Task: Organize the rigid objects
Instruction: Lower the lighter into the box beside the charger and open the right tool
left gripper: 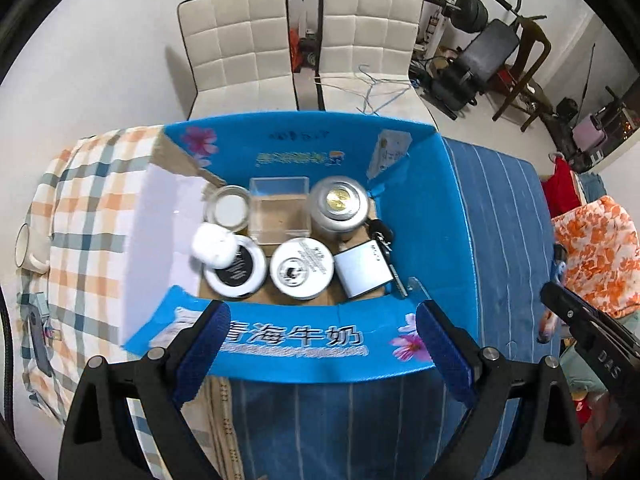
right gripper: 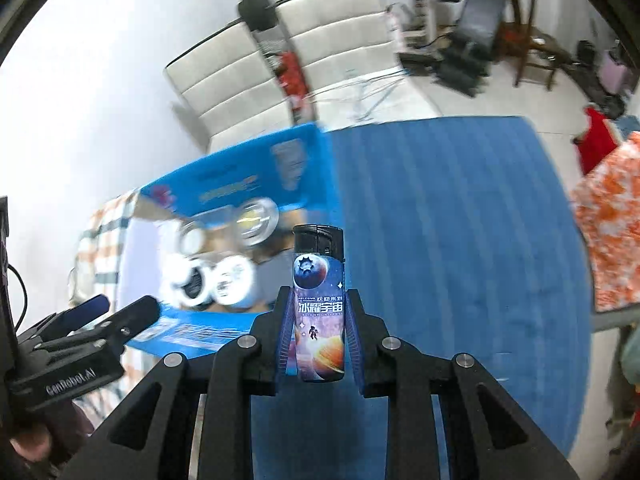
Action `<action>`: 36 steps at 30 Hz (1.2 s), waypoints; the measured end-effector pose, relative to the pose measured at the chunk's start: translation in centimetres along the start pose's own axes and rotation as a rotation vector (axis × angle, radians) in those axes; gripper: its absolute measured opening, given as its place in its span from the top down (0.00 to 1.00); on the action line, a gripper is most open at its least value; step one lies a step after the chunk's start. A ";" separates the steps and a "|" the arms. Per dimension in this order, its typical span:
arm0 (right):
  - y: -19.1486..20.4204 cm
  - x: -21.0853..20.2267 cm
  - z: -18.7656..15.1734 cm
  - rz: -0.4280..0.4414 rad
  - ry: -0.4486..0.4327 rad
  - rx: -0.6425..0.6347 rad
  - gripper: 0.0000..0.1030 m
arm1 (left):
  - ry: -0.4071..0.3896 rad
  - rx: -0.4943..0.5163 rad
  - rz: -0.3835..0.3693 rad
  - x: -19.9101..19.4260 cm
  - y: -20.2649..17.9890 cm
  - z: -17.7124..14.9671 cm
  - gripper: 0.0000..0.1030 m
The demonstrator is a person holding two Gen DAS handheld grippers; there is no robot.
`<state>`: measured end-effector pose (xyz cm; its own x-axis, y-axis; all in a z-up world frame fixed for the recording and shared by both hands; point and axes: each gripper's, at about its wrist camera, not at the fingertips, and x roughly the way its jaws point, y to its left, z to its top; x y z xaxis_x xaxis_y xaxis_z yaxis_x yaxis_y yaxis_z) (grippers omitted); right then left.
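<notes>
A blue cardboard box (left gripper: pixel 304 352) stands open on the table. Inside it are a silver tin (left gripper: pixel 339 203), a clear plastic case (left gripper: pixel 279 208), a white-labelled round tin (left gripper: pixel 301 268), a black-topped round tin (left gripper: pixel 236 270), a small white earbud case (left gripper: pixel 212 246), a glass jar lid (left gripper: pixel 229 210), a silver rectangular case (left gripper: pixel 363 274) and keys (left gripper: pixel 382 236). My left gripper (left gripper: pixel 320 344) is open and empty over the box's near wall. My right gripper (right gripper: pixel 319 316) is shut on an upright space-print lighter (right gripper: pixel 319 304), held to the right of the box (right gripper: pixel 240 184).
A blue striped cloth (right gripper: pixel 460 240) covers the table right of the box and a plaid cloth (left gripper: pixel 88 216) the left. A white mug (left gripper: pixel 26 246) stands at the far left. Two white chairs (left gripper: pixel 236 44) stand behind the table. Orange patterned fabric (left gripper: pixel 596 252) lies at right.
</notes>
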<state>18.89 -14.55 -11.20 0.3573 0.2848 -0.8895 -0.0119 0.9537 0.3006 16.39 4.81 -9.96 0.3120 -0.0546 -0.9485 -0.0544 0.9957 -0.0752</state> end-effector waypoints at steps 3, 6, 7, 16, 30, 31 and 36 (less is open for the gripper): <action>1.4 4.0 -0.4 0.064 0.066 0.030 0.74 | -0.015 0.001 0.026 0.0 1.7 0.0 0.08; 1.7 8.1 -0.5 0.097 0.128 0.062 0.74 | 0.001 -0.002 0.045 1.4 3.4 -0.1 0.08; 1.9 9.2 -0.4 0.091 0.136 0.061 0.74 | 0.008 -0.010 0.056 2.3 4.3 -0.1 0.08; 4.8 16.0 0.2 0.069 0.225 0.026 0.74 | 0.108 -0.036 0.053 8.3 8.3 0.6 0.08; 6.9 19.0 0.6 -0.037 0.288 -0.021 0.71 | 0.127 -0.010 0.041 10.8 9.2 1.2 0.08; 7.0 19.0 0.6 -0.049 0.287 -0.024 0.71 | 0.127 -0.014 0.039 10.7 9.3 1.2 0.08; 6.5 18.0 0.9 -0.132 0.280 -0.033 0.59 | 0.116 -0.011 0.044 10.3 9.6 1.6 0.08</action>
<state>26.07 -3.26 -25.00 0.0871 0.1693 -0.9817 -0.0145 0.9856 0.1687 20.63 13.98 -20.00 0.1970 -0.0201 -0.9802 -0.0758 0.9965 -0.0357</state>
